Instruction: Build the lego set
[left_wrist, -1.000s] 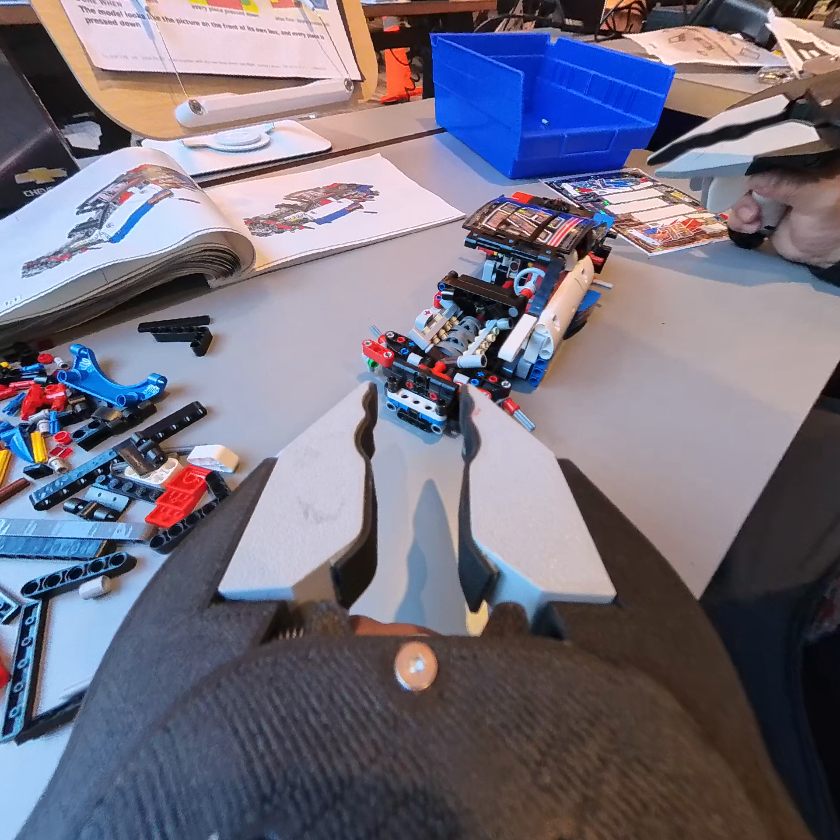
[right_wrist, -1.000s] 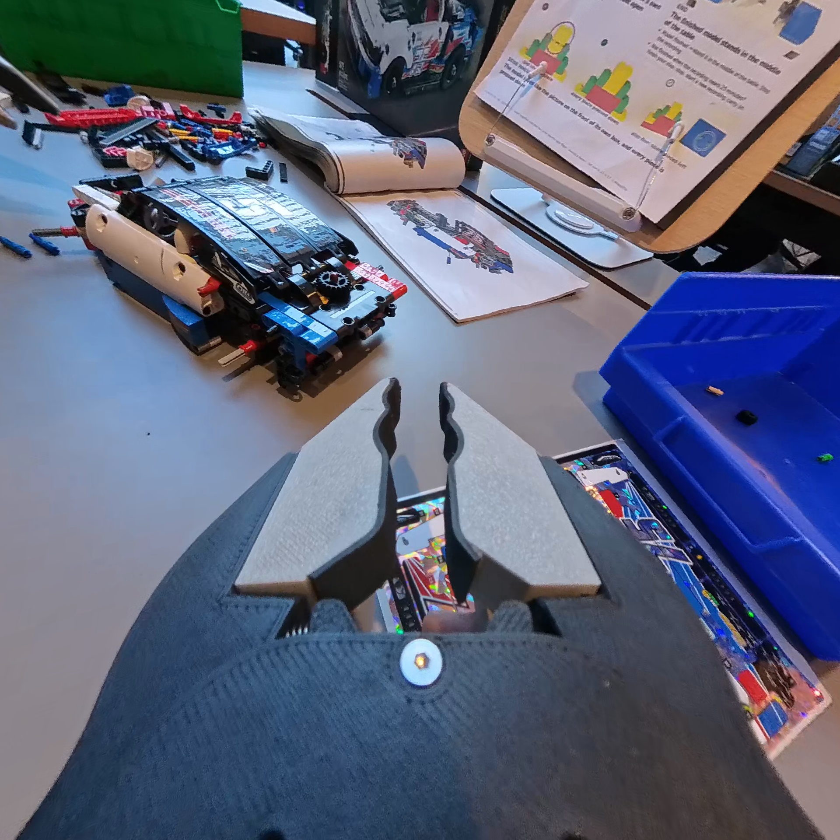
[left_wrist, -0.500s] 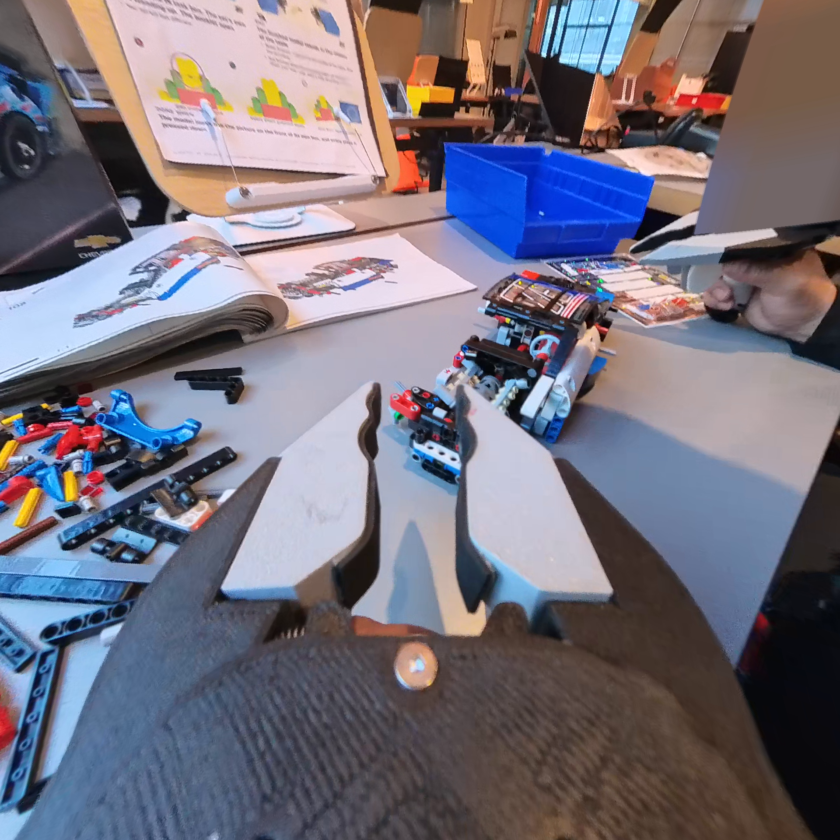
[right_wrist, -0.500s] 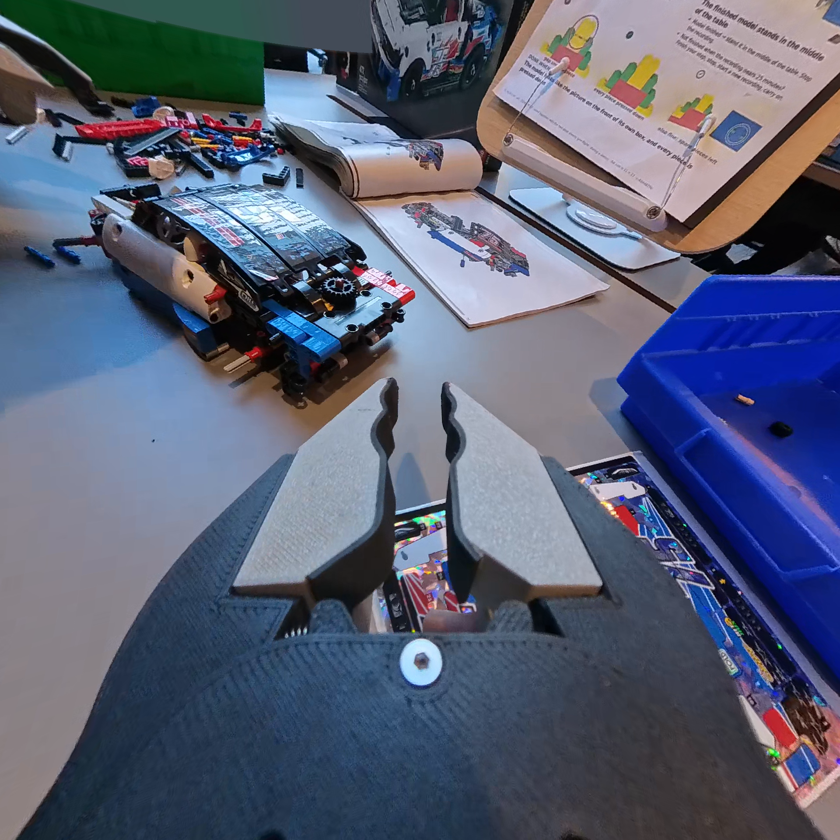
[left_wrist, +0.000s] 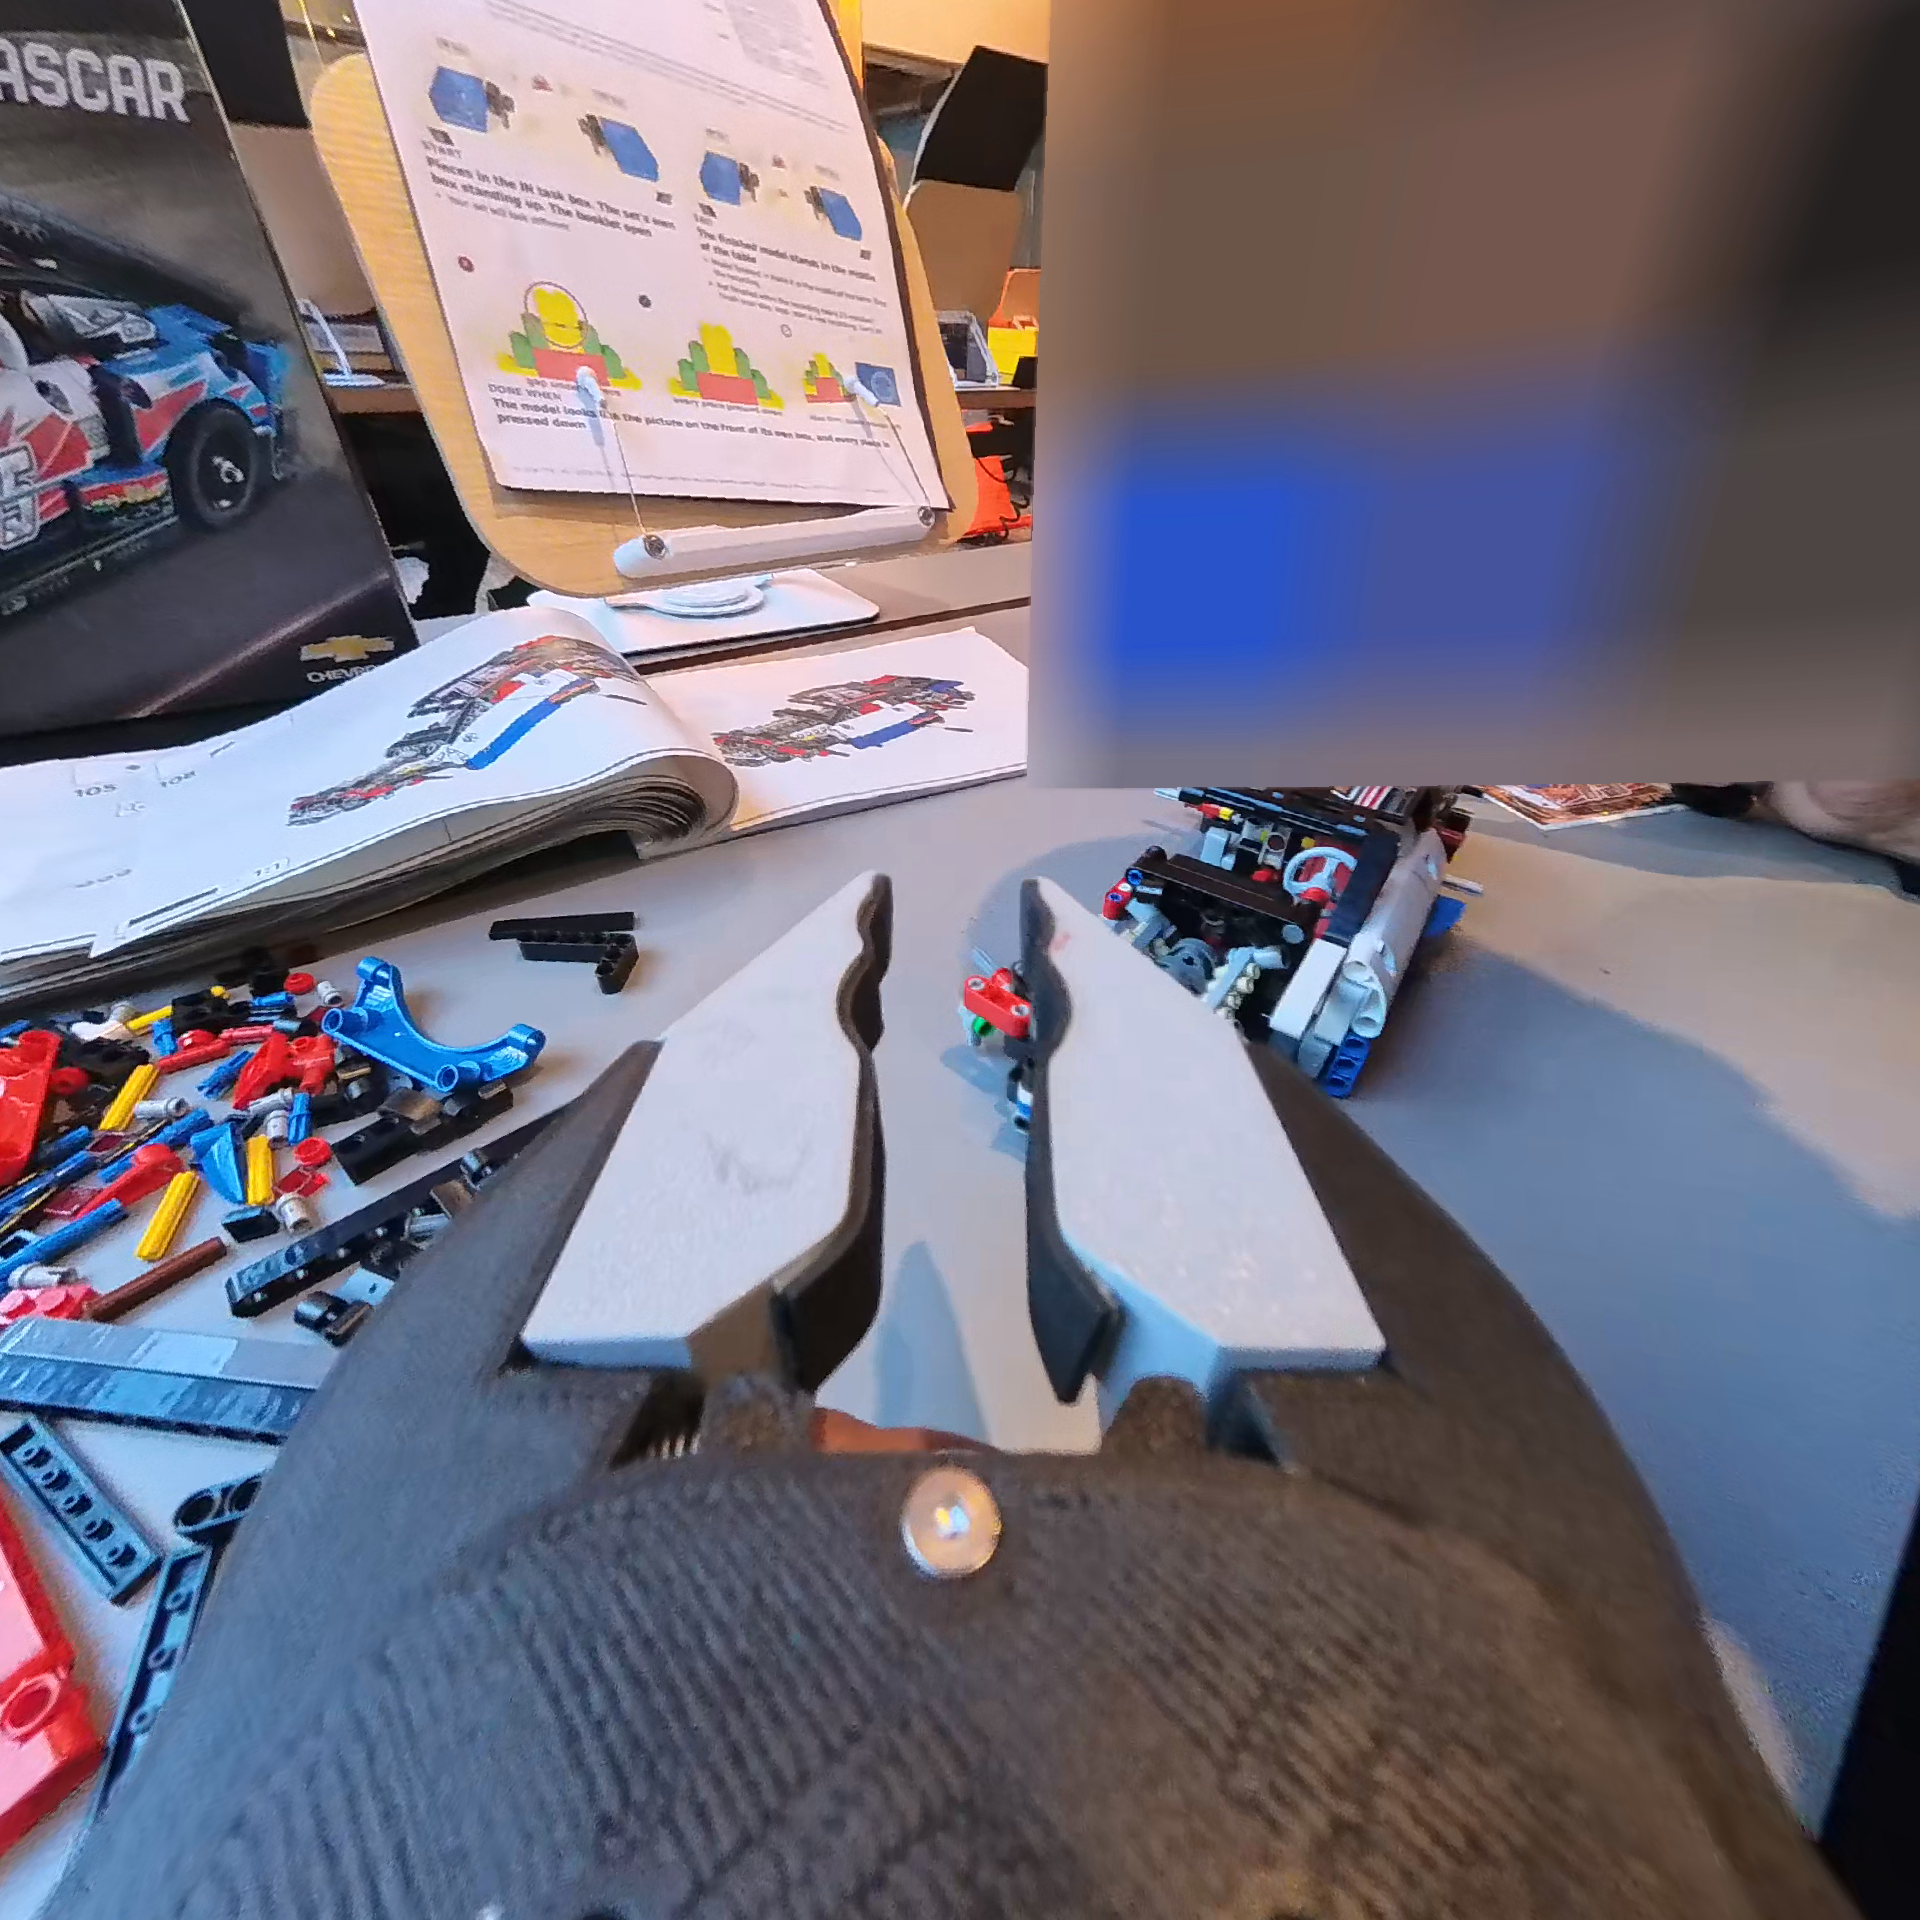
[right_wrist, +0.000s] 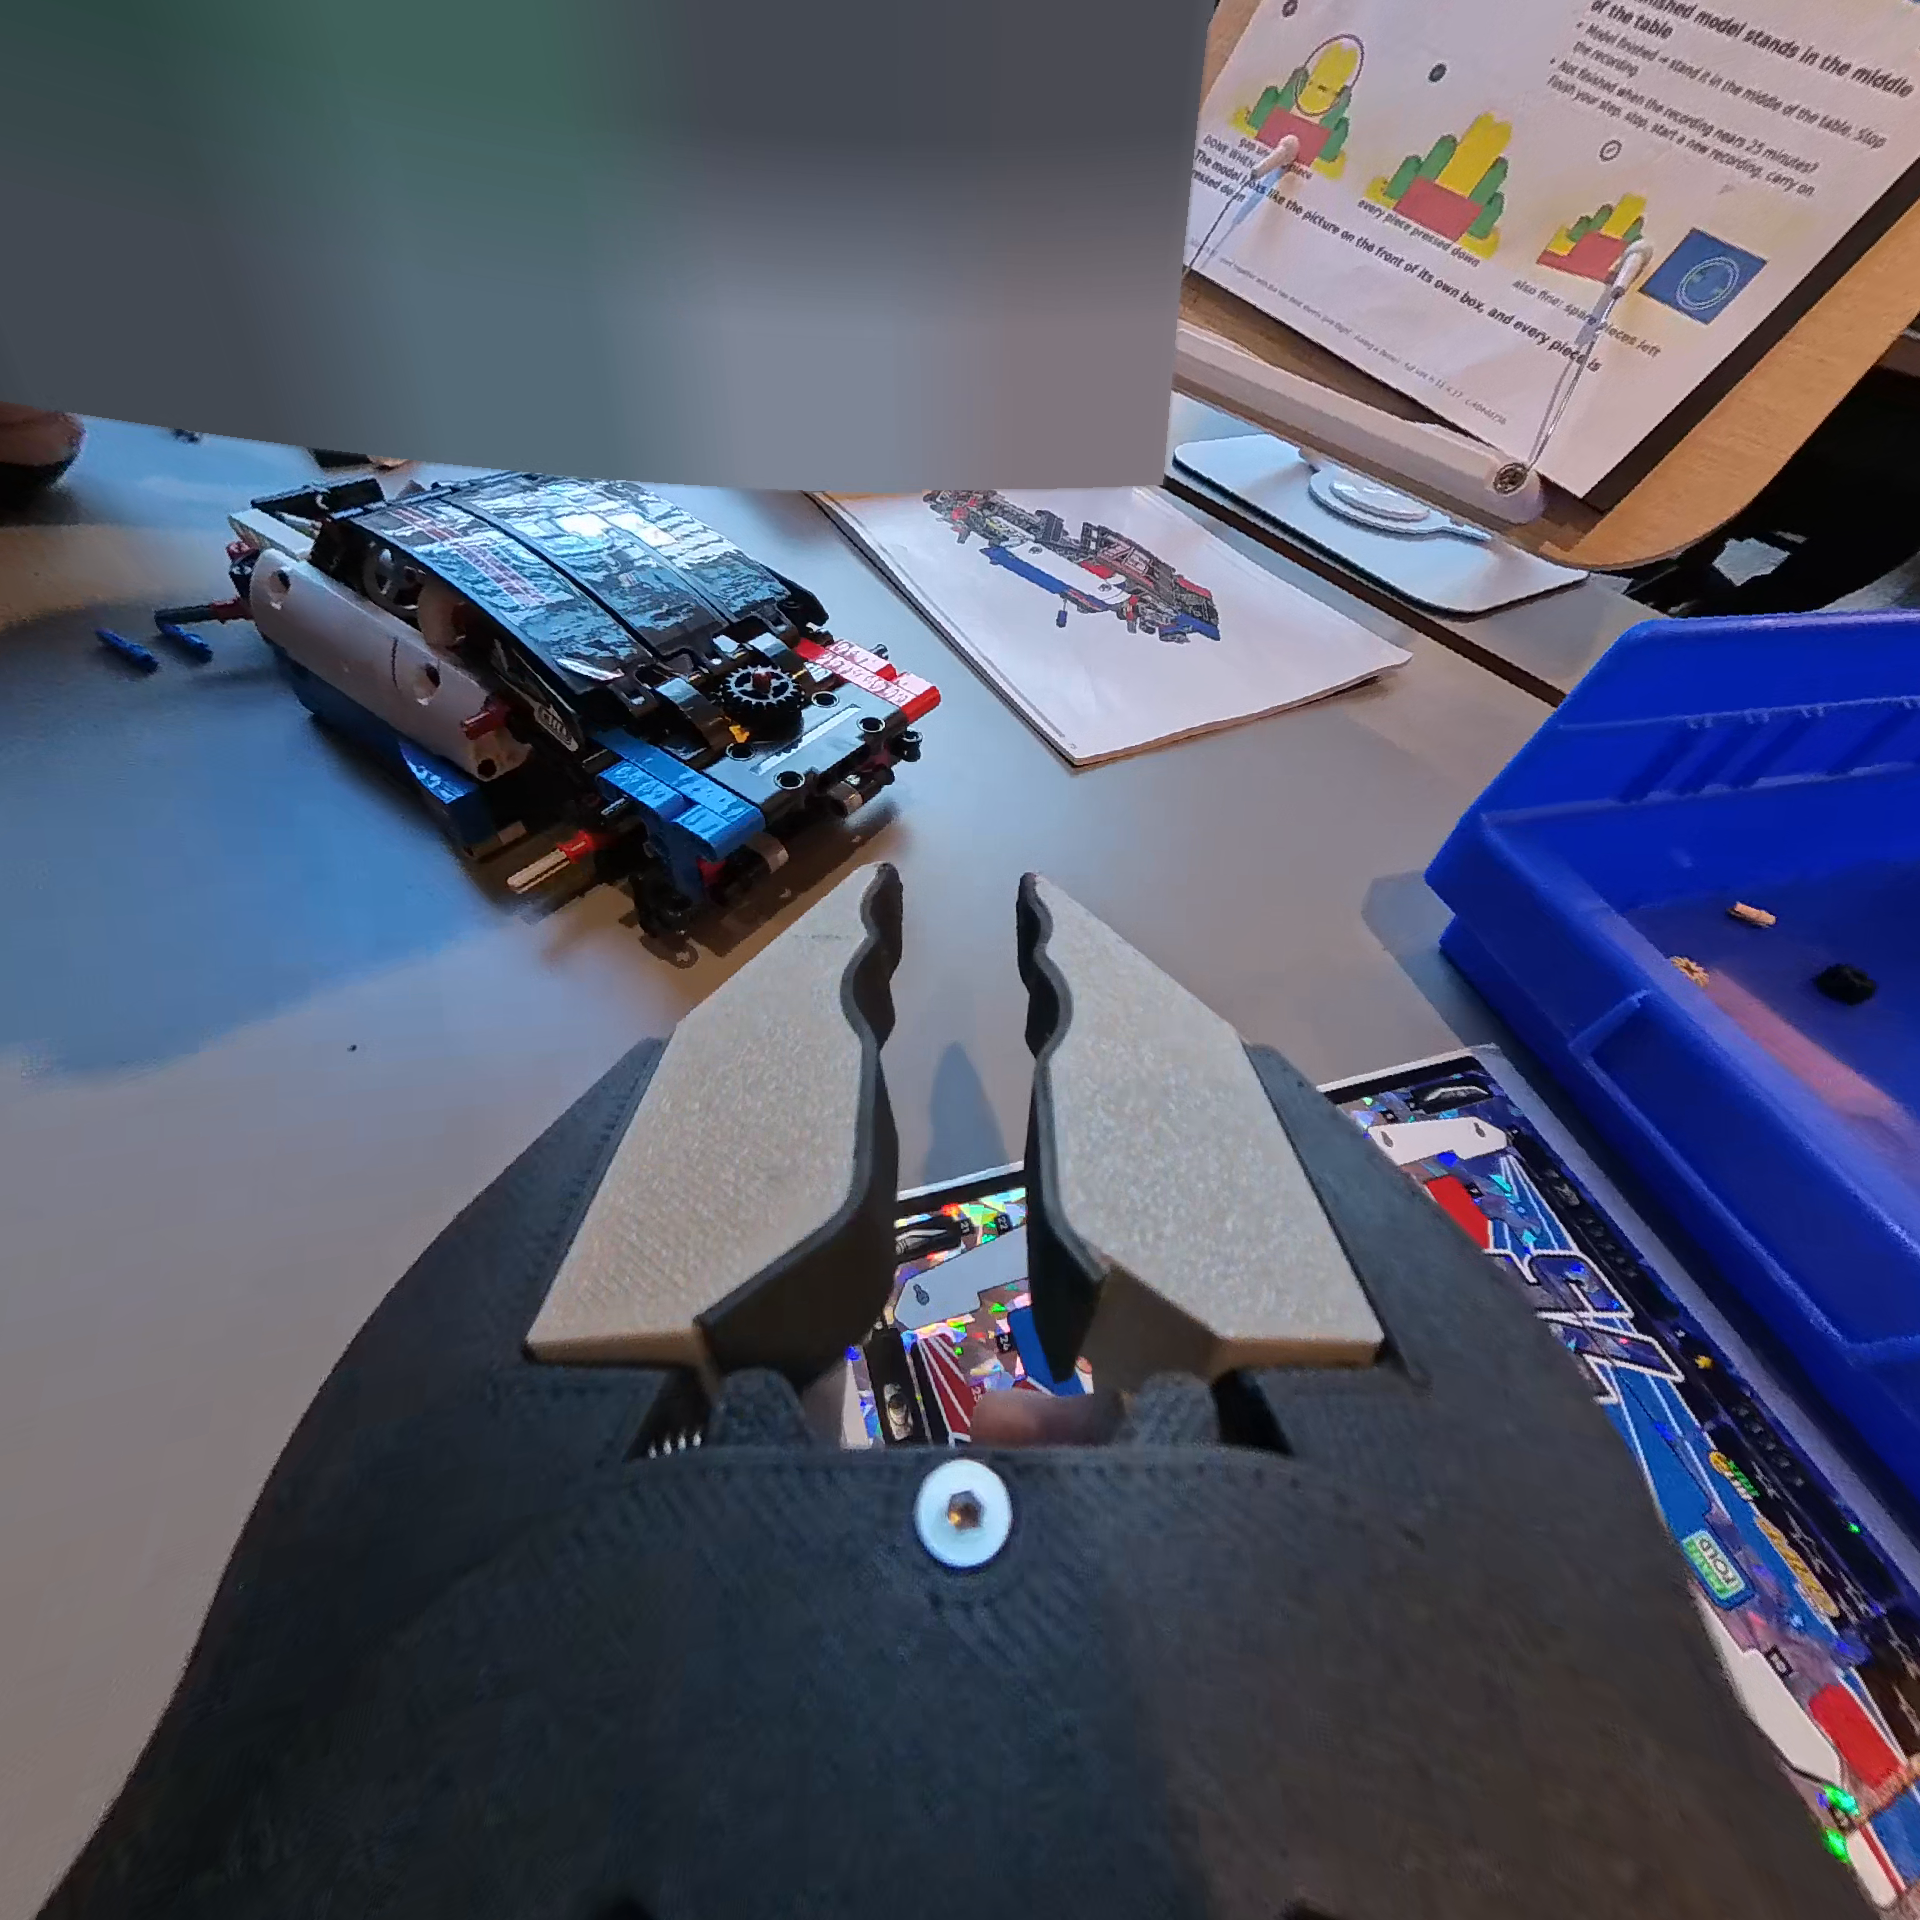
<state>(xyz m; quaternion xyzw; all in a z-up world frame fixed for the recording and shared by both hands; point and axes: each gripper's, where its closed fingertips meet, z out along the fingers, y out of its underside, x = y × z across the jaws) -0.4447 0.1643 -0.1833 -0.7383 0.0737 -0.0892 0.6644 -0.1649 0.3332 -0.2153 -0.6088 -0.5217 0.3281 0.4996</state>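
Both grippers, left (left_wrist: 954, 914) and right (right_wrist: 958, 904), hover with jaws narrowly apart, holding nothing. The car (right_wrist: 561, 665) sits mid-table (right_wrist: 260, 1195); loose parts (left_wrist: 208, 1122) lie toward its left edge.

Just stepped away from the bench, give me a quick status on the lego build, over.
Left tongs open, empty. Right tongs open, empty, above the sticker sheet. Part-built car on the table, untouched. Nothing blocking either approach.
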